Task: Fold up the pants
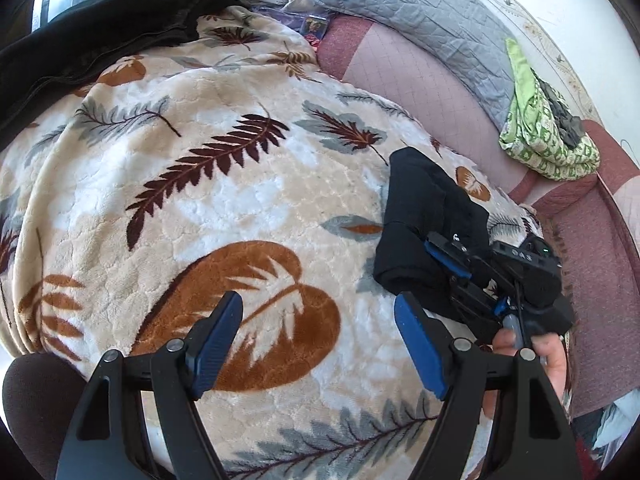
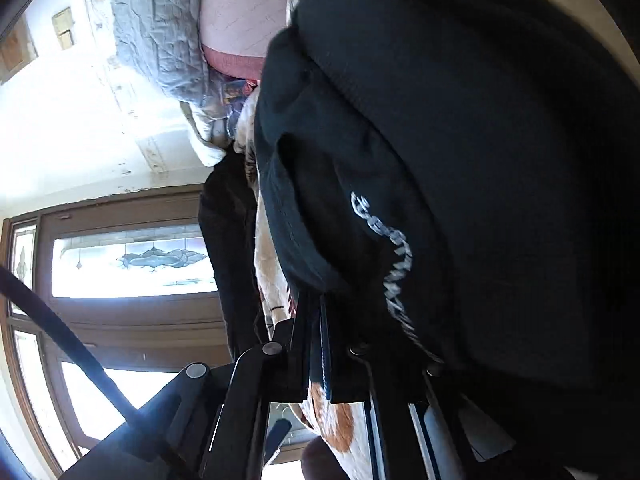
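Observation:
The black pants (image 1: 428,216) lie as a small folded bundle on the leaf-patterned blanket (image 1: 224,184), right of centre in the left wrist view. My right gripper (image 1: 444,256) is shut on the bundle's near edge. In the right wrist view the black fabric (image 2: 460,160) with white lettering fills the frame, and the shut fingers (image 2: 320,352) pinch a fold of it. My left gripper (image 1: 320,344) is open and empty, hovering over the blanket just left of the bundle.
A second black garment (image 1: 100,36) lies at the blanket's far left. A grey quilted pillow (image 1: 420,12) and a green patterned cloth (image 1: 544,136) rest on the pink mattress (image 1: 420,76) at the right. A window (image 2: 128,264) is behind.

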A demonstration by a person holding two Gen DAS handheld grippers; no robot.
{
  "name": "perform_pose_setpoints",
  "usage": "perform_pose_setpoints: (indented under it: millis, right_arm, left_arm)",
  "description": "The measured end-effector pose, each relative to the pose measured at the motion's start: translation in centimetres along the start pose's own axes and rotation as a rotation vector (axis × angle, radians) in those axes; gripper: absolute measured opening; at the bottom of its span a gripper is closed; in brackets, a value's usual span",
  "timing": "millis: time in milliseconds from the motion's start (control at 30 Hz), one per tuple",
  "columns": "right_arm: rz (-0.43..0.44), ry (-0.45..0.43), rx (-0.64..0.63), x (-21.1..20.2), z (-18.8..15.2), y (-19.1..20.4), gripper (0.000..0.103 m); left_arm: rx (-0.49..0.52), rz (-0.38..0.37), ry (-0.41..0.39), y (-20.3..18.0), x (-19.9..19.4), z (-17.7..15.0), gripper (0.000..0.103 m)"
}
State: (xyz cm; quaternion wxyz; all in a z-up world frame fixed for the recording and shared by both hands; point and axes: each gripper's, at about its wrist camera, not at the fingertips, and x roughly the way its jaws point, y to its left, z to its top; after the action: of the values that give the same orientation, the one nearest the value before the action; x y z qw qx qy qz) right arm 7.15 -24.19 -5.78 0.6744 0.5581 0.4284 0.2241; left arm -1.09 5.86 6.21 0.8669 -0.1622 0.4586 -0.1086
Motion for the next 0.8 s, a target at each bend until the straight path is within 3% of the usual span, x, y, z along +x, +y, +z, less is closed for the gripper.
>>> perform_pose_setpoints:
  millis: [133, 200, 233, 300, 433, 467, 567, 667, 800]
  right_arm:
    - [-0.068, 0.004, -0.147, -1.9, -2.9, 2.0, 0.016]
    - [-0.144, 0.008, -0.248, -3.2, -5.5, 3.1, 0.048]
    - [-0.173, 0.002, -0.274, -3.7, -6.3, 3.2, 0.051]
    - [-0.225, -0.032, -0.342, -5.4, -8.7, 3.7, 0.051]
    - [-0.291, -0.148, -0.402, -9.3, -11.8, 4.4, 0.051]
    - [-0.303, -0.176, -0.412, -10.0, -12.4, 4.7, 0.051]
    - [-0.367, -0.244, -0.480, -11.9, -13.9, 6.2, 0.056]
    - [-0.449, -0.286, -0.568, -12.6, -14.6, 7.6, 0.057]
    - [-0.492, -0.316, -0.623, -12.8, -15.4, 8.3, 0.060]
  left_arm:
    - [0.041, 0.020, -0.044, -1.1, -1.5, -0.5, 0.077]
    - [0.080, 0.052, -0.099, -2.1, -2.7, -0.8, 0.077]
    - [0.100, 0.070, -0.133, -2.6, -3.3, -1.1, 0.078]
    - [0.144, 0.113, -0.232, -3.9, -5.0, -1.7, 0.081]
    - [0.205, 0.257, -0.496, -6.5, -8.7, -3.3, 0.102]
    - [0.225, 0.289, -0.576, -7.3, -9.8, -3.8, 0.103]
    - [0.281, 0.320, -0.711, -8.9, -12.2, -4.6, 0.103]
    - [0.329, 0.299, -0.742, -9.9, -13.5, -4.9, 0.103]
    - [0.363, 0.244, -0.677, -10.7, -13.9, -5.0, 0.103]
